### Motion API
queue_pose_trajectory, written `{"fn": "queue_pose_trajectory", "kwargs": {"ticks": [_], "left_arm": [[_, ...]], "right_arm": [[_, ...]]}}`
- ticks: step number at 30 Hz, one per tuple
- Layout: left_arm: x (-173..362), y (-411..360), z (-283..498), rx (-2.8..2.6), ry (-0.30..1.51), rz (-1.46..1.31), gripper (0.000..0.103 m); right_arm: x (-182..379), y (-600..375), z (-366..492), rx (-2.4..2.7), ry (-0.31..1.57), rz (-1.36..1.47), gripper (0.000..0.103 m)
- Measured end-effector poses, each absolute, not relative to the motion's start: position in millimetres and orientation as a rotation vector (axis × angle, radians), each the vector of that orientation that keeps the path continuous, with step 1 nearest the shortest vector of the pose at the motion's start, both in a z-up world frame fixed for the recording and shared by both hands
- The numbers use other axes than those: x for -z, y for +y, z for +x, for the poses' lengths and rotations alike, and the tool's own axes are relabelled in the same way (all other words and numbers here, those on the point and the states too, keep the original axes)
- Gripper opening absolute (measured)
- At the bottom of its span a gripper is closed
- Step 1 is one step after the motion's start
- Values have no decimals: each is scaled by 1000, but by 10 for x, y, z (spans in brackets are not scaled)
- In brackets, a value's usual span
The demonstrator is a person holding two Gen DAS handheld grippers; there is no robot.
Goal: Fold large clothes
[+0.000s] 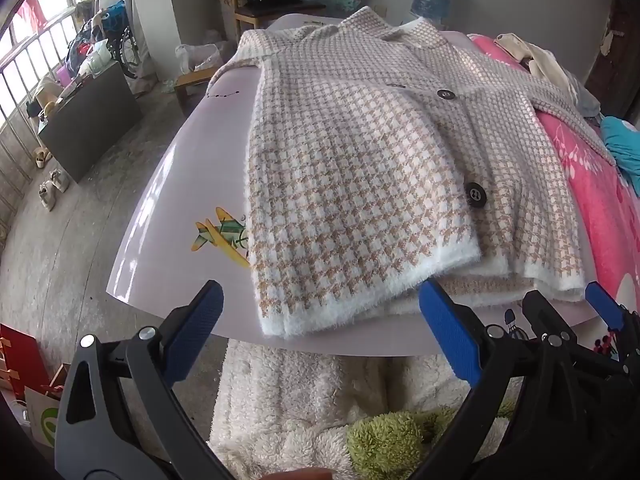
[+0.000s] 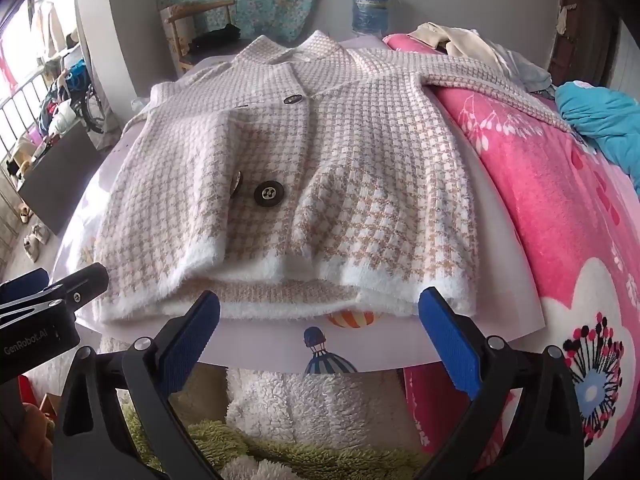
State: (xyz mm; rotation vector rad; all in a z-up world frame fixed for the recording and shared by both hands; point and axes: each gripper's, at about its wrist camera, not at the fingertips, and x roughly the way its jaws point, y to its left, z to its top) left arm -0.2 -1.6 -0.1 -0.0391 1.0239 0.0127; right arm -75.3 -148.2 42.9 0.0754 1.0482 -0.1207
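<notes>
While cardigan [image 2: 304,184] lies flat, both fingers [image 1: 448,336] gape empty.

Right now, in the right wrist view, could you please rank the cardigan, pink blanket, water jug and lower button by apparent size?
1. Cardigan
2. Pink blanket, though nearness enlarges it
3. Water jug
4. Lower button

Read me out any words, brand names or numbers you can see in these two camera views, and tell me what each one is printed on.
"GenRobot.AI": white lettering on the black body of the left gripper, seen at the left edge of the right wrist view.
Blue water jug: its label is too blurred to read.
White bag with a green mark: no readable letters.
Nothing else legible.
</notes>
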Motion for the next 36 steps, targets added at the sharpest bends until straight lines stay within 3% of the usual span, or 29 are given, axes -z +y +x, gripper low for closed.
{"fn": "queue_pose_trajectory", "kwargs": {"ticks": [36], "left_arm": [[-61, -27, 6, -14, 1017, -37, 95]], "right_arm": [[-480, -1504, -766, 134, 1024, 69, 97]]}}
